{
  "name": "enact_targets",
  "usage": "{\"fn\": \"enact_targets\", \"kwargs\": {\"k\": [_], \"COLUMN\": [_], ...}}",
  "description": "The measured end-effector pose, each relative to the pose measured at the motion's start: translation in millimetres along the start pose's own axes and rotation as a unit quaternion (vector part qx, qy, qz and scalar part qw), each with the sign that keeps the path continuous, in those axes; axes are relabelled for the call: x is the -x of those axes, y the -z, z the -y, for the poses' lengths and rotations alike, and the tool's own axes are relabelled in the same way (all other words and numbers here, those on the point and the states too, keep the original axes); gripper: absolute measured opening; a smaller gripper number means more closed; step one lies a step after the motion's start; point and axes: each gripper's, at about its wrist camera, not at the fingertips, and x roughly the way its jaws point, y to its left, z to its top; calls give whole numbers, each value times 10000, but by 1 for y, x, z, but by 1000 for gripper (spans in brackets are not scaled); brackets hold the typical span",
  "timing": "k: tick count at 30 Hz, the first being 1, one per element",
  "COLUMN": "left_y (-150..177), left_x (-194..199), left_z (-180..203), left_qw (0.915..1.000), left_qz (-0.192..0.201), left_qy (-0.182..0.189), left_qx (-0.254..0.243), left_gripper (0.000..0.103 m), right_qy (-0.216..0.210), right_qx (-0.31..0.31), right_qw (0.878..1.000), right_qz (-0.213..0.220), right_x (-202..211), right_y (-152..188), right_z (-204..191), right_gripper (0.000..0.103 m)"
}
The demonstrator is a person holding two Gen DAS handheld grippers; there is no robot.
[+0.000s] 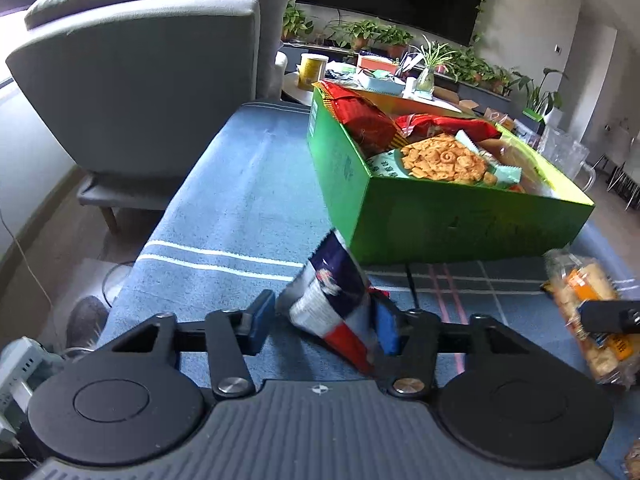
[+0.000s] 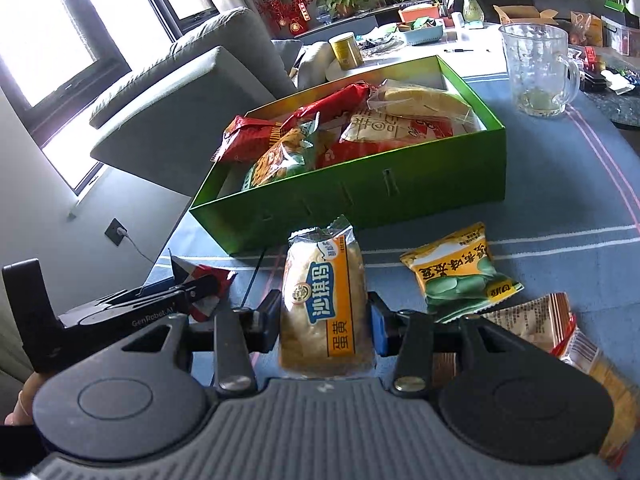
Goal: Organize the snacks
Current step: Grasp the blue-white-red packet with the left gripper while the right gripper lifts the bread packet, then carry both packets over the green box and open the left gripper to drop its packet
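A green box [image 1: 440, 220] [image 2: 360, 196] holding several snack bags stands on the blue tablecloth. My left gripper [image 1: 326, 322] is shut on a blue, white and red snack packet [image 1: 332, 300], held tilted just in front of the box's near left corner. From the right wrist view that packet [image 2: 208, 280] shows at the left between the left gripper's fingers. My right gripper [image 2: 324, 324] is shut on a clear cake packet with an orange label [image 2: 324, 300], upright before the box's front wall. The same cake packet [image 1: 588, 292] appears at the right edge of the left wrist view.
A yellow and green snack packet [image 2: 460, 272] and a brown and orange packet [image 2: 560, 332] lie on the cloth to the right. A glass mug [image 2: 540, 68] stands behind the box at the right. A grey armchair [image 1: 140, 80] is beyond the table's left edge.
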Motion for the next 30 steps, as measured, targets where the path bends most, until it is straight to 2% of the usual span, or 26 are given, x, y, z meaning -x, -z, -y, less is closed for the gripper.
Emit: {"fn": "enact_targets", "kwargs": {"k": [5, 15, 30], "left_y": [2, -12, -45], "left_x": [11, 45, 43], "left_z": [1, 21, 53], "left_qw": [9998, 9973, 9943], "left_qz": [106, 541, 735], "left_qy": [8, 488, 719], "left_qx": [154, -38, -295], "left_gripper": [46, 47, 47], "right_qy": [-9, -49, -132], "right_qx": [-19, -24, 7], "right_qw": [10000, 9999, 9978], "right_qz": [-13, 141, 651], "right_x": [-1, 5, 16], "right_y": [0, -4, -41], "right_z": [-1, -3, -7], "right_gripper": [50, 50, 50]}}
